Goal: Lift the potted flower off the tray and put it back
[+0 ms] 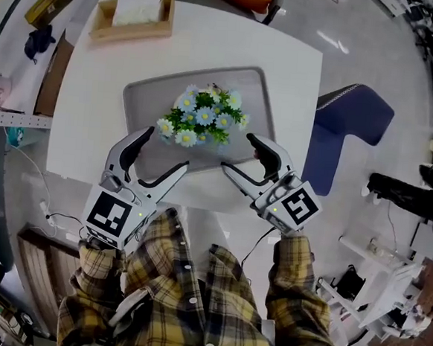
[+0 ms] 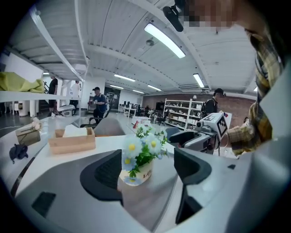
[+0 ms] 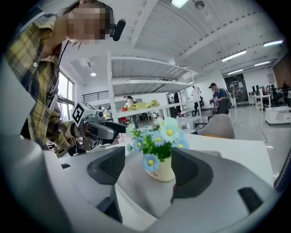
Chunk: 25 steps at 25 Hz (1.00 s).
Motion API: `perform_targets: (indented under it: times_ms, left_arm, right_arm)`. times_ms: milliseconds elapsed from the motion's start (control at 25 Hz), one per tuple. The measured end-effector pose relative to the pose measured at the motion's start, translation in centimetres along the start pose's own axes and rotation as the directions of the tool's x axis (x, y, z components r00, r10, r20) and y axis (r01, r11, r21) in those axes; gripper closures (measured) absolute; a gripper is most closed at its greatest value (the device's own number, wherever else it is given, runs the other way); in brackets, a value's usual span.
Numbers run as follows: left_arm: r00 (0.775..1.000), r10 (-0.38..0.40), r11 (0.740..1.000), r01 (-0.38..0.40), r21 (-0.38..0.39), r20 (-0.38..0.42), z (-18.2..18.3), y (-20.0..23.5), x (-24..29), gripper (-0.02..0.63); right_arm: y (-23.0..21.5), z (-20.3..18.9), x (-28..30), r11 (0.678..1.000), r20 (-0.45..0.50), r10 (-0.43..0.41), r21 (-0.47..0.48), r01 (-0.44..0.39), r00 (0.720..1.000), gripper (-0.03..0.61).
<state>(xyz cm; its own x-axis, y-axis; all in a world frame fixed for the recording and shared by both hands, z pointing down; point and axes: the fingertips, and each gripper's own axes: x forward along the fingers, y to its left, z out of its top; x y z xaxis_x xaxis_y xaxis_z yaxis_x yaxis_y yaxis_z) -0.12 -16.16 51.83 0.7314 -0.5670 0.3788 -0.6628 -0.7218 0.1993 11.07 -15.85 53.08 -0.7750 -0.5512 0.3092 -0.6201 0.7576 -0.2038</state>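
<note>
**Two grippers open, potted flower on the tray**

Two grippers are level with the near edge of the grey tray (image 1: 144, 96). The potted flower (image 1: 203, 117) stands upright on the tray, near its middle. The left gripper (image 1: 166, 148) is at the tray's near-left edge with its jaws wide apart and nothing between them. The right gripper (image 1: 237, 151) is at the tray's near-right edge, equally wide and not touching the pot. The tray lies on the white counter (image 1: 284, 77). A wooden box (image 1: 132, 13) sits beyond the tray's far-left corner.

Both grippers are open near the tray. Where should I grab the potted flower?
Grip the cream pot by its wall, below the flowers, coming in low from the near side. They spread over the rim and hide it from above, while the upright pot's sides are bare.
</note>
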Motion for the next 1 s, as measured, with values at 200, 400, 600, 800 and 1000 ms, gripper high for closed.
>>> perform_targets:
  times_ms: [200, 400, 600, 800, 1000]
  left_arm:
    - [0.997, 0.000, 1.000, -0.001, 0.010, 0.079, 6.2, -2.4, -2.4, 0.247]
    - [0.986, -0.018, 0.999, 0.012, 0.038, 0.165, 12.6, -5.9, -5.0, 0.250]
    - [0.974, -0.059, 0.995, 0.041, 0.087, 0.218, 15.6, -10.2, -7.1, 0.322]
    - [0.964, -0.067, 0.997, 0.055, 0.053, 0.257, 15.6, -12.8, -7.5, 0.404]
    - [0.958, -0.061, 0.998, 0.057, 0.019, 0.279, 16.2, -14.1, -7.7, 0.472]
  right_arm:
    - [1.5, 6.5, -1.9, 0.999, 0.083, -0.012, -0.051, 0.016, 0.997, 0.293]
    - [4.0, 13.1, -4.6, 0.997, 0.151, -0.006, -0.074, 0.017, 0.989, 0.347]
    - [6.7, 17.1, -7.9, 0.995, 0.236, -0.035, -0.080, 0.055, 0.971, 0.433]
    - [8.7, 17.2, -9.8, 0.992, 0.248, -0.083, -0.076, 0.105, 0.965, 0.479]
    - [9.1, 17.2, -11.1, 0.991, 0.262, -0.119, -0.030, 0.131, 0.958, 0.537]
